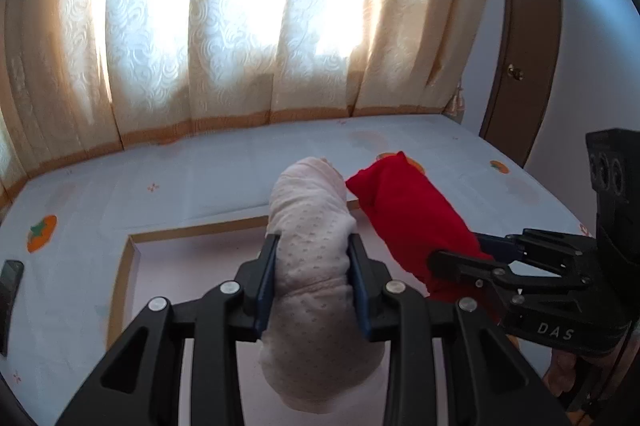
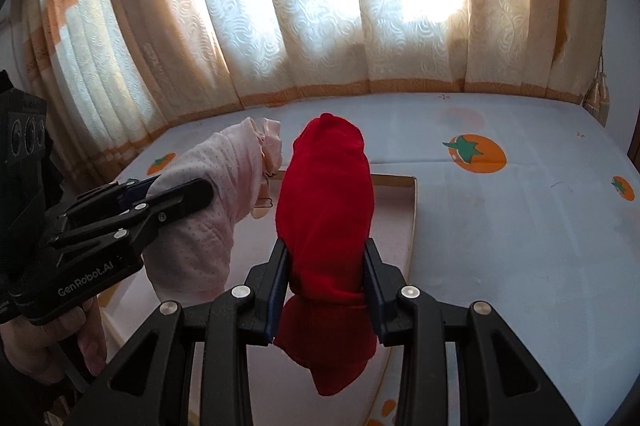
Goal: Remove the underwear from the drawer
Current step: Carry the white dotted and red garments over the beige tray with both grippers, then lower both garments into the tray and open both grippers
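Cream curtains (image 1: 240, 26) behind, lit hard from the window. Pale-blue bed (image 1: 200, 178) below, printed with orange fruit, spread wide under everything. Brown-edged drawer (image 2: 414, 210) sunk into that bed, open, pale lining showing, no garment visible inside, though much of it hidden behind the rolls. Door (image 1: 524, 38) at far right, knob catching light. Dark phone-like slab (image 1: 10, 302) at the bed's left edge. Pink roll (image 1: 310, 258), dotted, lifted above the drawer, pinched at mid-length by the left gripper (image 1: 312, 250), jaws closed partway and pressed into the cloth on both sides. Red roll (image 2: 326, 210) just beside it, also above the drawer, squeezed low on its body by the right gripper (image 2: 326, 258), jaws likewise narrowed onto it. Both pieces of underwear apparently out, with only the setting-down on the bed left. Risks from here: soft rolls unfurling or sliding out if the squeeze loosens in transit; loose pink tail, seen in the right view, dragging on the drawer rim; rolls brushing together, close as they hang; release too early, dropping a roll back into the drawer.
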### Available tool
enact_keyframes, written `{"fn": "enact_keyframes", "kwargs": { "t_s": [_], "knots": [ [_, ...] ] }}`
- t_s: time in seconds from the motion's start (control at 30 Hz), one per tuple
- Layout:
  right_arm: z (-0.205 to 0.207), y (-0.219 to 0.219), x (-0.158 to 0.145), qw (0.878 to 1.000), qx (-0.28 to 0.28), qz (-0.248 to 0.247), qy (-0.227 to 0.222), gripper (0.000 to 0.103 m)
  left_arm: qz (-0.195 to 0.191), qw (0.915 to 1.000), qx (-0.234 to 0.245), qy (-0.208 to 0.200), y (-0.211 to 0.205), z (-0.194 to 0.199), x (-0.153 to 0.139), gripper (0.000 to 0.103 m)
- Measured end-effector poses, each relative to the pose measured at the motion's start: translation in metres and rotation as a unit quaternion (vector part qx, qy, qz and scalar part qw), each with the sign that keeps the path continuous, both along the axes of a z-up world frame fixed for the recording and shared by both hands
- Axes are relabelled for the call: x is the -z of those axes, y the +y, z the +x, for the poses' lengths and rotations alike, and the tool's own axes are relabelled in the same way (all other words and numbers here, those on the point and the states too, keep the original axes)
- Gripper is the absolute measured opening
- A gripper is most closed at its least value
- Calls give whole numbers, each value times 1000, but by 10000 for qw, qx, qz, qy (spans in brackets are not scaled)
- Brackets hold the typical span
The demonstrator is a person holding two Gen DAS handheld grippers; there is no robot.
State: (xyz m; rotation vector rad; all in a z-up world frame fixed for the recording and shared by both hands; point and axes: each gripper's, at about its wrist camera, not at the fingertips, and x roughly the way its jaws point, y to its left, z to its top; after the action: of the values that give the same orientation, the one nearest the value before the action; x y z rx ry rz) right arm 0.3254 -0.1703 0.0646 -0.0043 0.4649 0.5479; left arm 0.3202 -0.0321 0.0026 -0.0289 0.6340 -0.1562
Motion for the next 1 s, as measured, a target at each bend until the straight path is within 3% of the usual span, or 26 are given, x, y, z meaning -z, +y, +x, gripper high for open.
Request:
{"fn": "enact_keyframes", "kwargs": {
  "t_s": [0.7,0.9,1.0],
  "knots": [
    [38,13,9,9981,252,-421,386,39,-179,9971,-93,727,-3,43,31,32],
    [43,14,12,9971,279,-514,485,42,-140,9969,-147,754,-3,42,33,41],
    [46,14,15,9961,305,-647,516,50,-162,9969,-134,754,-4,40,32,49]
  ]
}}
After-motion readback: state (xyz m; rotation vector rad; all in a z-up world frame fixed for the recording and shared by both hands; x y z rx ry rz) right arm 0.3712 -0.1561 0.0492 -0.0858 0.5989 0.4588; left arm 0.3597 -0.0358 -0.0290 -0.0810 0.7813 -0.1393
